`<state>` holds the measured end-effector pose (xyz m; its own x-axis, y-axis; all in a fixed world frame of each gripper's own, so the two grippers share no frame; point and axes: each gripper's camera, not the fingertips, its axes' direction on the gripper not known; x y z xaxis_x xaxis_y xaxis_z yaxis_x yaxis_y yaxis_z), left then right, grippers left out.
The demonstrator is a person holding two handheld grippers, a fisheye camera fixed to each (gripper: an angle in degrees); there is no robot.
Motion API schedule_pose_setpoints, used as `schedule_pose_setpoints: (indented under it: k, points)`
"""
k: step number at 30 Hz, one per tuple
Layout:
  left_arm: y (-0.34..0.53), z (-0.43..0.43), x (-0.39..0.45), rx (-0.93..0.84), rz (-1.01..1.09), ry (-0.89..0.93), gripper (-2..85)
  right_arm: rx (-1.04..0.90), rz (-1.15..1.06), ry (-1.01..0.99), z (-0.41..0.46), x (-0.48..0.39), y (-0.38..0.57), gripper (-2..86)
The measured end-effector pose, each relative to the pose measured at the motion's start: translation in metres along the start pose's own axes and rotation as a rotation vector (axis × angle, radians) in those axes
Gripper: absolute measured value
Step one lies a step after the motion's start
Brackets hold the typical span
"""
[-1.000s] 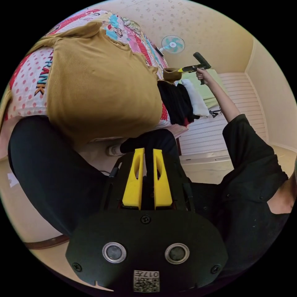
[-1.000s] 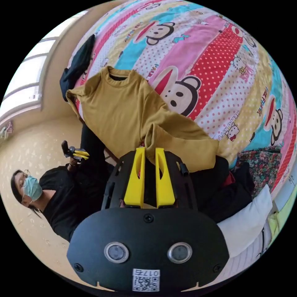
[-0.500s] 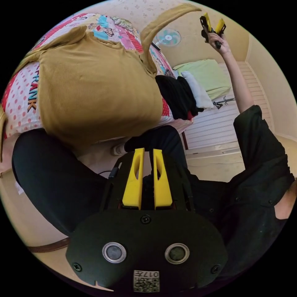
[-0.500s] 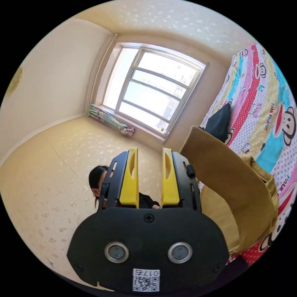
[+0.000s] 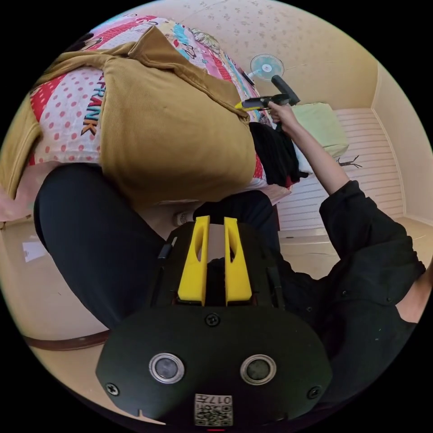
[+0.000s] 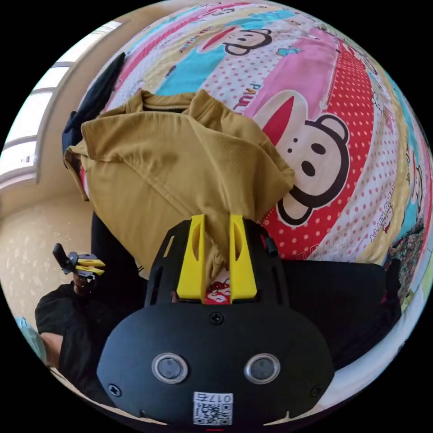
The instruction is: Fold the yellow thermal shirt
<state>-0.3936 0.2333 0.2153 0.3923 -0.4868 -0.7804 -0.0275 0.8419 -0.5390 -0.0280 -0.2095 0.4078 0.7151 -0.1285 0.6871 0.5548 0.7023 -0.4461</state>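
While the right tool [image 6: 215,228] hangs low over the near edge of the bed [image 6: 361,135], its two yellow jaws stand a little apart with a bunched fold of the yellow shirt [image 6: 180,167] running between them; whether they truly press on the cloth I cannot tell, though the fabric gathers into the gap as if pinched. The likely reason for this hold is that the sleeve on that side has been laid across the body of the shirt, and the tool sits at the sleeve's end to set it down flat.

The shirt lies spread on the patterned bedcover with its collar away from the person and its hem draping over the bed edge toward the person's dark-clad legs [image 5: 90,243], which keeps the garment within reach for folding. The other sleeve hangs loose off the far side.

The left tool [image 5: 215,230] is held back, low in front of the person's legs, jaws nearly together with nothing between them, seemingly waiting its turn. A heap of dark clothes [image 5: 275,153] rests on the bed beside the shirt, apart from it.
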Motion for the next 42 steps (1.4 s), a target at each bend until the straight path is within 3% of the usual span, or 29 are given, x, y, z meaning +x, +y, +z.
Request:
schedule_pose_setpoints:
  k: [1,4,10,16,19,24,30,37,42]
  points:
    - [-0.007,-0.008,0.003,0.033,-0.002,-0.014,7.7,0.027,0.027,-0.011,-0.003,0.001,0.001,5.4]
    - [-0.030,-0.037,0.015,0.146,0.030,-0.061,9.9,-0.127,0.085,0.094,-0.010,-0.005,-0.014,4.2]
    - [-0.110,-0.078,0.028,0.311,0.055,-0.211,11.4,-0.141,0.081,0.144,-0.014,-0.037,-0.034,3.3]
    - [-0.213,-0.048,-0.002,0.260,-0.066,-0.208,12.6,-0.094,0.070,0.359,0.009,-0.080,-0.043,3.1]
    - [-0.245,-0.015,-0.019,0.191,-0.143,-0.380,11.1,-0.055,0.100,0.414,0.024,-0.090,-0.046,3.2]
    - [-0.241,-0.010,-0.017,0.254,-0.128,-0.349,7.5,-0.058,0.133,0.381,0.020,-0.095,-0.047,3.1]
    - [-0.213,-0.060,0.016,0.384,-0.098,-0.341,6.4,0.028,0.105,0.412,-0.007,-0.140,-0.049,2.7]
    - [-0.202,-0.063,-0.009,0.275,-0.128,-0.305,7.4,-0.014,0.163,0.410,0.011,-0.132,-0.056,2.6]
    - [-0.133,-0.099,0.021,0.390,-0.085,-0.475,7.2,-0.030,0.165,0.235,0.035,-0.078,-0.036,2.6]
